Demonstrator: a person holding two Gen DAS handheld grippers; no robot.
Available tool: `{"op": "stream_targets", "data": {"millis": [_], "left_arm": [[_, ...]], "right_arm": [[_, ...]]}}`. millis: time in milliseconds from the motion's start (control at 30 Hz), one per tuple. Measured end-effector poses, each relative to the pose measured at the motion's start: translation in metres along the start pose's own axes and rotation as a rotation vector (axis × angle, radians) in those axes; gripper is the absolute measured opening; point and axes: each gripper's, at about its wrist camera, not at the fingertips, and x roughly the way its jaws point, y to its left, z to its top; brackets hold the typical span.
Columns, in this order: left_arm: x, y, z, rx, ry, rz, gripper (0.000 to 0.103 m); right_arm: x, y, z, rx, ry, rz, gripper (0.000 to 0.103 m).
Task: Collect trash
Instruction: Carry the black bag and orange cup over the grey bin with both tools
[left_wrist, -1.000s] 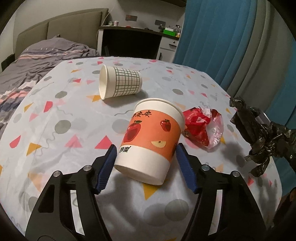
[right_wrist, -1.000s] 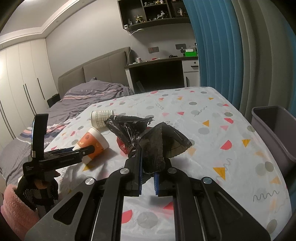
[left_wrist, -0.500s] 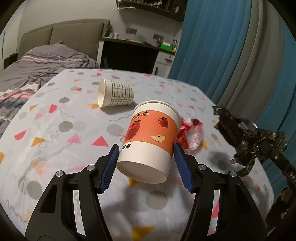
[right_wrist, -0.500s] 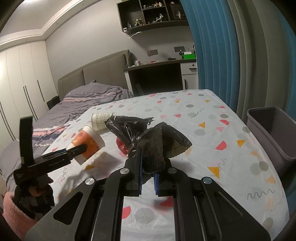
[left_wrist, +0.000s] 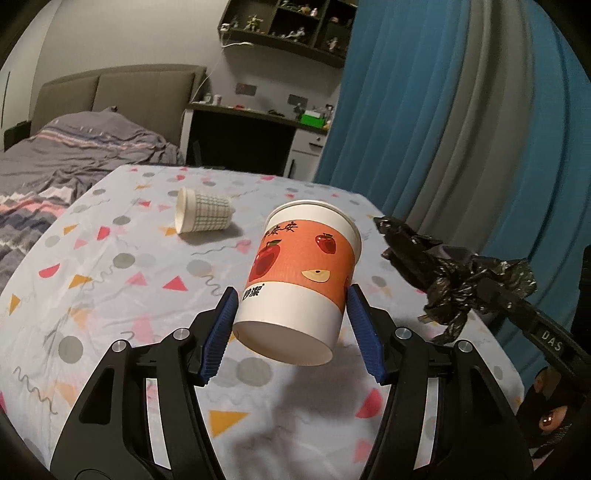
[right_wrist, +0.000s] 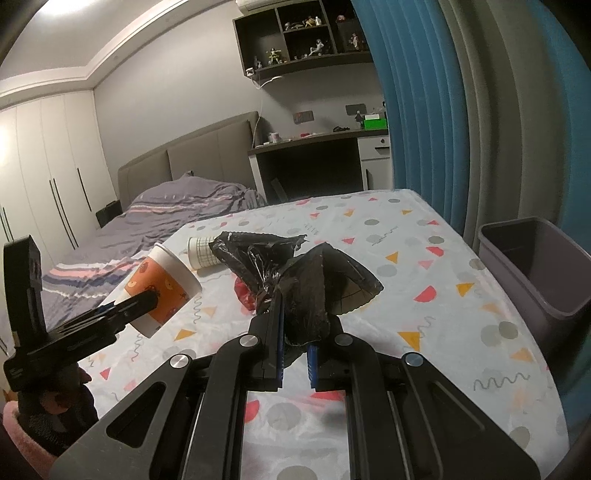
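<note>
An orange-and-white paper cup (left_wrist: 299, 266) printed with apples hangs tilted above the table, with my left gripper (left_wrist: 291, 295) shut on its lower half, blue pads (left_wrist: 221, 325) pressing both sides. From the right wrist view the same cup (right_wrist: 162, 284) is in the air at the left. My right gripper (right_wrist: 295, 325) is shut on a crumpled black plastic bag (right_wrist: 306, 280), which also shows at the right of the left wrist view (left_wrist: 454, 273). A white grid-patterned cup (left_wrist: 203, 214) lies on its side on the table. A red wrapper (right_wrist: 243, 291) peeks out behind the bag.
The table (left_wrist: 110, 277) has a pale cloth with coloured triangles and dots. A grey bin (right_wrist: 535, 266) stands beside its right edge, against blue curtains. A bed lies behind at the left, and a desk and shelves at the back.
The left gripper has closed on the apple cup and lifted it off the table. The red wrapper is now hidden behind the cup in the left wrist view. The right gripper still holds the bag.
</note>
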Motion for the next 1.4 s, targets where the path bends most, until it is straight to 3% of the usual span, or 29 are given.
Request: {"op": "stream_targets", "data": {"millis": [567, 1100, 1400], "left_arm": [[0.023, -0.087, 0.014, 0.090, -0.006, -0.133, 0.059], [0.097, -0.214, 0.037, 0.178, 0.032, -0.355, 0.059], [0.138, -0.259, 0.039, 0.174, 0.073, -0.444, 0.059]], "right_arm": [[-0.035, -0.054, 0.013, 0.034, -0.072, -0.093, 0.011], [-0.059, -0.160, 0.034, 0.080, -0.149, -0.313, 0.011], [-0.047, -0.210, 0.037, 0.109, -0.125, -0.410, 0.011]]}}
